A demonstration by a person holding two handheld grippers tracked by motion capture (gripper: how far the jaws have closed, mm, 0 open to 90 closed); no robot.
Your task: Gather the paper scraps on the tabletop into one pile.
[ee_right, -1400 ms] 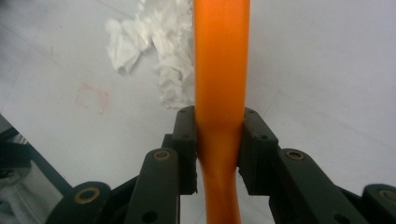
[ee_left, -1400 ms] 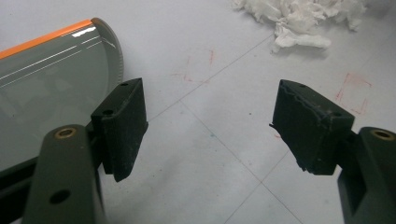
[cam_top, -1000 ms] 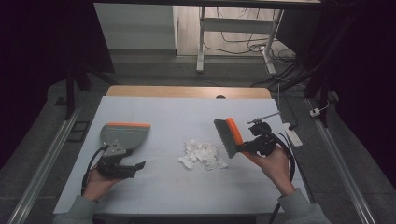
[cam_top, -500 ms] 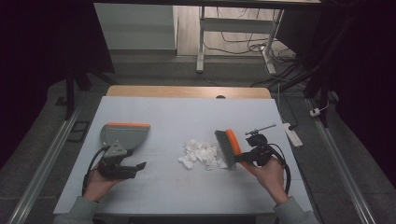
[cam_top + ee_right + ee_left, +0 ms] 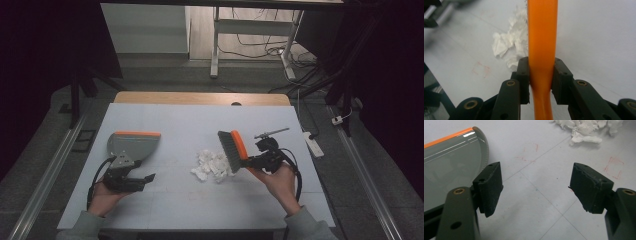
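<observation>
Right tongs [image 5: 541, 82] were clamped on the orange handle of the brush [image 5: 231, 150], both pads pressing its narrow neck. Gripping low on the handle left the grey bristle head free, and the head sat on the right side of the paper scraps [image 5: 212, 165], touching or nearly touching the pile. Judgement: set up to push the scraps left across the worktop [image 5: 200, 125].

Scraps lay as one loose white heap around the middle of the worktop, a bit toward the near edge.

Dustpan [image 5: 132, 145] sat flat toward the left edge, well apart from the pile. In the left gripper view its clear grey tray [image 5: 449, 170] lay just beside one jaw.

Left tongs [image 5: 536, 190] stood wide open with nothing between the pads, only bare worktop. In the high view they rested just near-side of the dustpan, by its handle end. I read that as staged to take hold of the pan, not yet gripping it.

Risk as I judged it: the pan was unheld and light, so a sweep against it could shove it away. The scraps were crumpled and loose, so some could scatter past the brush ends.
</observation>
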